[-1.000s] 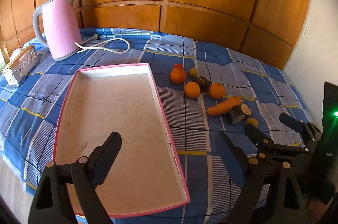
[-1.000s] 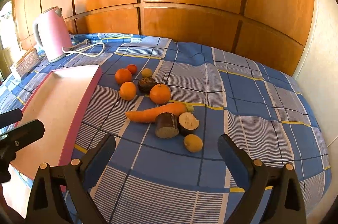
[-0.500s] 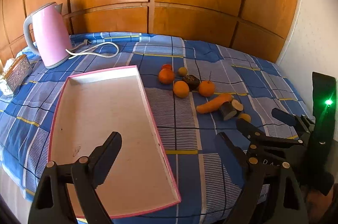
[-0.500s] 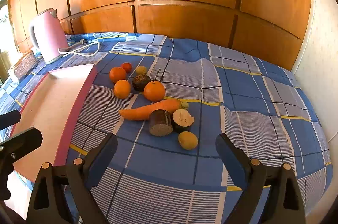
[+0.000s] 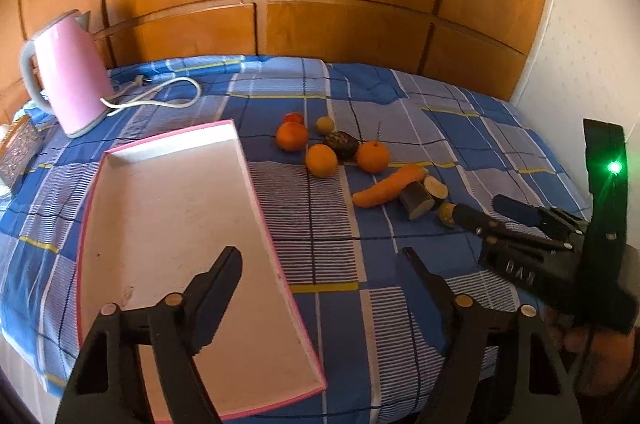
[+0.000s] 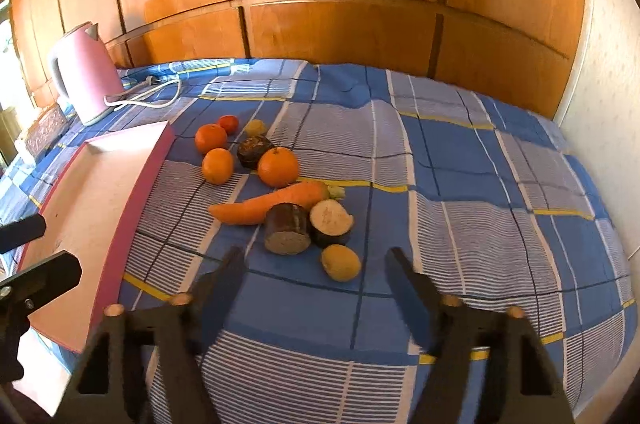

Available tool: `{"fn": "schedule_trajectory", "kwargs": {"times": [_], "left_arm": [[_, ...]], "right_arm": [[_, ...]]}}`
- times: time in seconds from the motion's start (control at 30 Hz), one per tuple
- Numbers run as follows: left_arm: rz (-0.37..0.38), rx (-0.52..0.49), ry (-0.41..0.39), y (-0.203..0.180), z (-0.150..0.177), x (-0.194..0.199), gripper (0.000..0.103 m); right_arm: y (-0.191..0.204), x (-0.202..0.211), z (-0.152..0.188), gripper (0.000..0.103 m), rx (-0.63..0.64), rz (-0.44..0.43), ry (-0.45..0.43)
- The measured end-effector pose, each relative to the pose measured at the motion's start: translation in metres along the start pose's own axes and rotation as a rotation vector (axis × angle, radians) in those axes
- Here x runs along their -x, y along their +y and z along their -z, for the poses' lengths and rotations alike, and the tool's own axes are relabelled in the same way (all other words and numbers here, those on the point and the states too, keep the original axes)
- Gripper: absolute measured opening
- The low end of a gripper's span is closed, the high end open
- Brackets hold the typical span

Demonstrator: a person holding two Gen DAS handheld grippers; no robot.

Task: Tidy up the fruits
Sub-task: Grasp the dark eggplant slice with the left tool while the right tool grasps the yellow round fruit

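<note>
Three oranges (image 6: 278, 167) lie on the blue checked cloth beside a small red fruit (image 6: 228, 123), a small yellow fruit (image 6: 256, 127) and a dark round piece (image 6: 254, 150). Nearer to me are a carrot (image 6: 272, 208), two dark cut chunks (image 6: 288, 228) and a yellow fruit (image 6: 341, 262). My right gripper (image 6: 316, 253) hovers just short of that yellow fruit, its jaws closing without touching it. The left gripper (image 5: 322, 256) hangs over the right rim of the white, pink-edged tray (image 5: 160, 208). Its jaws are closing on nothing. In the left wrist view the right gripper (image 5: 478, 205) reaches toward the yellow fruit (image 5: 446, 214).
A pink kettle (image 5: 68, 80) with a white cord (image 5: 160, 96) stands at the back left. An ornate box (image 5: 20, 148) sits at the left edge. Wooden panels close the back and a white wall the right. A hand (image 5: 600, 344) holds the right gripper.
Both pairs of jaws have narrowed, the right more than the left. The right gripper has edged forward toward the yellow fruit. The fruits have not moved.
</note>
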State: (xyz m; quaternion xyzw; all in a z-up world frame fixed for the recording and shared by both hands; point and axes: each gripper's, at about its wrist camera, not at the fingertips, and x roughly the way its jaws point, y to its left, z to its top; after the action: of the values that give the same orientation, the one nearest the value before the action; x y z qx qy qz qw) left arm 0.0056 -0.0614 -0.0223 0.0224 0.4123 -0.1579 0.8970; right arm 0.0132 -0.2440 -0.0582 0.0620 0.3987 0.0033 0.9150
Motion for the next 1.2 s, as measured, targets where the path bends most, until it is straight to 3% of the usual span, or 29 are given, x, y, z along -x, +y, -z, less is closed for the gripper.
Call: {"fn": "schedule_trajectory", "kwargs": {"times": [0.1, 0.33, 0.4, 0.6, 0.83, 0.9, 1.1, 1.2], "left_arm": [[0.029, -0.012, 0.019, -0.004, -0.004, -0.006, 0.072], [0.088, 0.02, 0.101, -0.008, -0.015, -0.03, 0.066], [0.113, 0.019, 0.121, -0.011, -0.019, -0.038, 0.057], [0.157, 0.034, 0.165, -0.018, -0.023, -0.054, 0.042], [0.183, 0.033, 0.192, -0.025, -0.024, -0.065, 0.042], [0.182, 0.041, 0.199, -0.025, -0.026, -0.068, 0.042], [0.222, 0.072, 0.229, -0.032, -0.035, -0.085, 0.042], [0.253, 0.096, 0.241, -0.04, -0.041, -0.095, 0.047]], "right_arm": [[-0.019, -0.006, 0.002, 0.043, -0.056, -0.031, 0.033], [-0.046, -0.008, 0.008, 0.043, -0.116, -0.091, 0.055], [-0.049, -0.009, 0.008, 0.043, -0.123, -0.106, 0.057], [-0.035, -0.015, 0.005, 0.037, -0.054, -0.144, 0.064], [-0.024, -0.041, 0.003, 0.034, 0.02, -0.126, 0.088], [-0.026, -0.046, 0.003, 0.028, 0.017, -0.114, 0.086], [-0.034, -0.048, 0.005, 0.027, -0.002, -0.145, 0.065], [-0.039, -0.043, 0.006, 0.027, -0.016, -0.112, 0.047]]}}
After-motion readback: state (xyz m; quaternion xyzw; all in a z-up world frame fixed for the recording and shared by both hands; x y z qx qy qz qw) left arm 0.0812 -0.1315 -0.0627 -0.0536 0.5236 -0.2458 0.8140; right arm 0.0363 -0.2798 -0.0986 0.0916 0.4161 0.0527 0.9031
